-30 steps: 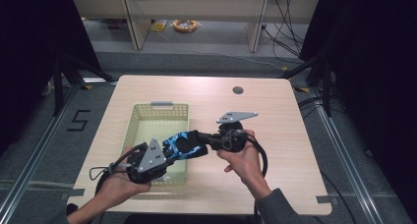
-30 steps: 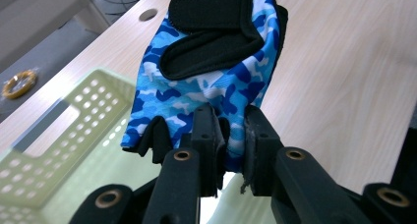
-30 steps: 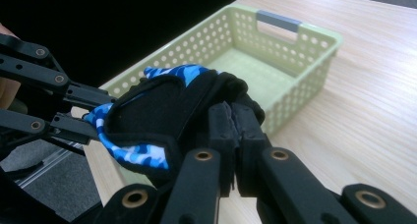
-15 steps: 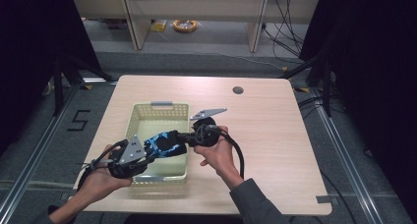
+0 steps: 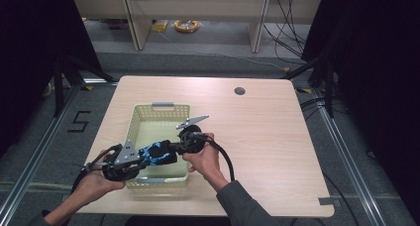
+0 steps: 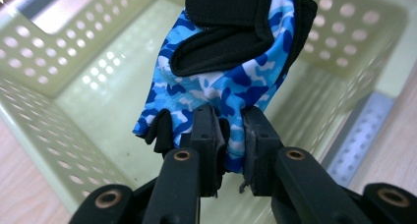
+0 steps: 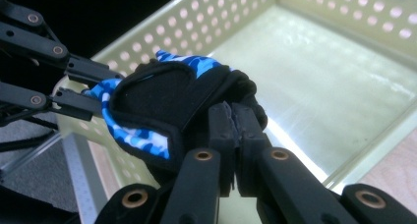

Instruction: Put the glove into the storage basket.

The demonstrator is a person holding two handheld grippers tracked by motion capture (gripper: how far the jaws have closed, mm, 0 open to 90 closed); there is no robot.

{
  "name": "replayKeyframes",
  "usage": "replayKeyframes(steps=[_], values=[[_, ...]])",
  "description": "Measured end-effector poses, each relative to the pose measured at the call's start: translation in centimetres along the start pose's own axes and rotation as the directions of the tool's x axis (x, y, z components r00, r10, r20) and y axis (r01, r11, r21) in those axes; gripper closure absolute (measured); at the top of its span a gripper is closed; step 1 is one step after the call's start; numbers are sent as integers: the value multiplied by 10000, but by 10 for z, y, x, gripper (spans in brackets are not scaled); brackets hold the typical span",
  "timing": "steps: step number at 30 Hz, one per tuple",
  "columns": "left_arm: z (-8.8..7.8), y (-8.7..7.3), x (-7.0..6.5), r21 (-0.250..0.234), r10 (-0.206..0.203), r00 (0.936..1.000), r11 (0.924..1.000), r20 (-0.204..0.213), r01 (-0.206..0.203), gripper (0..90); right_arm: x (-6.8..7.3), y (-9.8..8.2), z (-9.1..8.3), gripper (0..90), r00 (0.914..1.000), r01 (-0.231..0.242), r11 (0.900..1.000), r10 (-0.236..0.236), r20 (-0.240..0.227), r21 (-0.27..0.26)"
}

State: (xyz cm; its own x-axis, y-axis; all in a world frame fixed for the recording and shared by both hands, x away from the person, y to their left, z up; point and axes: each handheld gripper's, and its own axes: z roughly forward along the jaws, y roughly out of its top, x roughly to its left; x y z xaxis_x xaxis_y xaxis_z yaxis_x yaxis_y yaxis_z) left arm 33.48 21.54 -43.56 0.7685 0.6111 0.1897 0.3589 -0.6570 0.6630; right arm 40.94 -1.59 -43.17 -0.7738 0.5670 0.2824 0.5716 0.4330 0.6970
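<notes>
The table (image 5: 277, 137) is the biggest thing here, a pale wood-grain top with rounded corners and a small dark round hole (image 5: 239, 91) far beyond both sets of jaws. On the floor to its left a black "5" (image 5: 79, 122) is marked. Directly below the jaws sits the basket (image 5: 143, 118), a rectangular pale green plastic tub with smooth floor and walls pierced by rows of round holes, a grey handle strip on its short ends. The left gripper (image 5: 148, 156), black with a grey three-cornered plate, is clamped on one edge of the glove (image 6: 221, 81); the cloth fills the gap between its pads. The right gripper (image 7: 235, 121), likewise black, pinches the opposite end, its jaws nearly together on the black part. The glove (image 5: 157, 154) hangs stretched between the two sets of jaws above the basket's near half: a fingerless piece of soft stretchy fabric in blue, white and navy camouflage with a black padded tab, no readable lettering on it
</notes>
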Motion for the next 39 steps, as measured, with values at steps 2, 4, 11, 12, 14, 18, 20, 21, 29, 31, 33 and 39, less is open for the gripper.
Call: replayKeyframes(steps=[2,4,11,12,14,18,20,21,29,31,33,39], values=[[4,-2,1,82,-24,9999,10000,116,23,774,0,-1,5,891,9998,94,9993,-100,166,349],[9,-4,1,188,-94,9997,9998,210,90,774,1,-2,10,891,9995,163,9979,-180,260,626],[17,-8,3,656,-402,9970,9972,655,359,760,2,-4,24,890,9974,428,9900,-501,516,1341],[18,-8,3,813,-365,9957,9962,846,296,750,3,-4,26,890,9974,403,9886,-484,529,1454],[18,-8,4,1033,-456,9925,9941,1136,338,714,4,-4,28,890,9972,342,9851,-449,602,1685],[15,-5,10,1076,-801,9891,9919,1232,669,635,2,-5,34,890,9956,323,9802,-487,796,1955],[12,-2,12,979,-636,9912,9938,1161,523,595,3,-5,35,890,9952,266,9795,-447,867,1996],[10,0,12,958,-817,9897,9929,1178,706,589,3,-5,35,890,9948,278,9794,-468,909,1998],[-3,9,15,1030,-673,9914,9931,1124,558,448,8,-5,29,884,9880,777,9751,-1031,1145,2075],[-5,10,15,1083,-619,9925,9928,1057,504,417,11,-5,28,880,9886,861,9728,-1102,1028,2149],[-6,11,15,1049,-746,9923,9924,992,642,418,10,-4,27,850,9857,990,9727,-1247,1133,2099],[-7,13,15,815,-1012,9900,9923,985,933,388,18,3,19,692,9690,1561,9707,-1864,1619,1829]])
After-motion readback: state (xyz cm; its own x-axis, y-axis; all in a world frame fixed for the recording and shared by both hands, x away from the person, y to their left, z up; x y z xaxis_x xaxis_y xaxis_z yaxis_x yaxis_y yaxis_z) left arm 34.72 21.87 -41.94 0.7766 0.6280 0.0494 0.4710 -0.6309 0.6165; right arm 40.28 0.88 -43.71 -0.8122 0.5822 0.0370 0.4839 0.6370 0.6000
